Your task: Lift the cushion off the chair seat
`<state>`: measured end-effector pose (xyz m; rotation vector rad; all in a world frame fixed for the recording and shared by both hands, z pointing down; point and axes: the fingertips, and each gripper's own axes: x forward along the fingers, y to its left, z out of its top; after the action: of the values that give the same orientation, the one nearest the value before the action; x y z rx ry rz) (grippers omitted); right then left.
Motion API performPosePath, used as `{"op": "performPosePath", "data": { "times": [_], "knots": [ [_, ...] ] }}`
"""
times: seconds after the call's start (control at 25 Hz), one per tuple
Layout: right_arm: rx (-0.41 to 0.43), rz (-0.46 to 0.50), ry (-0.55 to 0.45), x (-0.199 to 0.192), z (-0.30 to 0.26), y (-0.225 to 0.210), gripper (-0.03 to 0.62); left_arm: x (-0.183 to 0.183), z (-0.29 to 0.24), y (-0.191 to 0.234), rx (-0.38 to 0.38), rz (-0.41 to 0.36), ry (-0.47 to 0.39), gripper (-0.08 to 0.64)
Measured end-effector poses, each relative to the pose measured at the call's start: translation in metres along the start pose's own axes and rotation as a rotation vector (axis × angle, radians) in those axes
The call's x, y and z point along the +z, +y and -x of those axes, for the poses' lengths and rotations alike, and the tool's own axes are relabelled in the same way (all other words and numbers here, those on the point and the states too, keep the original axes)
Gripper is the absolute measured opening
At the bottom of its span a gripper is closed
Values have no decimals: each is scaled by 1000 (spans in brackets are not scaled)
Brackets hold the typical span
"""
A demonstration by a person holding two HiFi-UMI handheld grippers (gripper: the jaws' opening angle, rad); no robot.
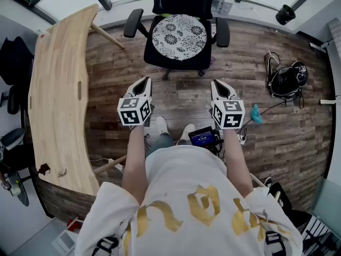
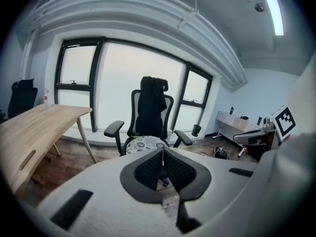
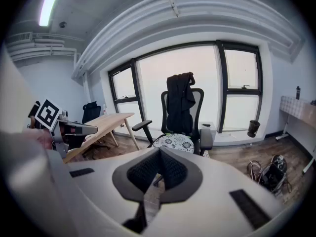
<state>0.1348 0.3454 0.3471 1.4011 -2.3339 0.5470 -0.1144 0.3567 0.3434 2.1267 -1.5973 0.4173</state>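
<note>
White plastic left gripper (image 1: 144, 81) is pointing forward and slightly down. Its black mesh pads are pressing together with nothing between them. Right gripper (image 1: 218, 83) is mirroring it: jaws meeting tip to tip, pinching nothing. Both are hovering side by side over the wood-plank floor (image 1: 176, 92), apart from each other, marker cubes facing up at the head camera. Bare forearms are running back from the cubes to a white shirt (image 1: 184, 196) with gold print. Two light shoes (image 1: 161, 126) are showing between the arms, and a small device with a blue screen (image 1: 202, 138) is lying just beside them.

Cushion (image 1: 179, 30) is lying flat on the seat of the black chair (image 1: 133, 23), between the armrests. It's round, white with a black floral print. It's sitting straight ahead of both grippers and well apart from them, neither one touching it. Both gripper views are showing it just past the closed tips.

A dark garment (image 2: 153, 100) is hanging over the chair back. It's possibly a jacket, hard to call through the fisheye. Chair is standing in front of tall black-framed windows (image 3: 197, 78).

A curved light-wood desk (image 1: 56, 89) is running along the left of the head view, one slanted leg reaching toward the chair. A tangle of black cables and gear (image 1: 285, 79) is sitting on the floor off to the right, well clear of the chair.
</note>
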Motion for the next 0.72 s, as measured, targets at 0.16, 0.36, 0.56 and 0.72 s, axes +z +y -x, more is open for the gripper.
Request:
{"op": "performPosePath", "data": {
  "times": [0.16,0.36,0.56,0.72],
  "knots": [
    [3,8,-2,1,3,-1,11,3,-1,-5,-2,-8,-2,11],
    [29,-43,30,-5,3,-4,11,7,-3,-12,-6,-10,-13,12],
    [16,-96,27,-5,5,-15,12,11,-10,-14,0,-8,-24,12],
    [-8,-100,21,2,2,-27,12,19,-16,-5,40,11,-26,12]
  ]
}}
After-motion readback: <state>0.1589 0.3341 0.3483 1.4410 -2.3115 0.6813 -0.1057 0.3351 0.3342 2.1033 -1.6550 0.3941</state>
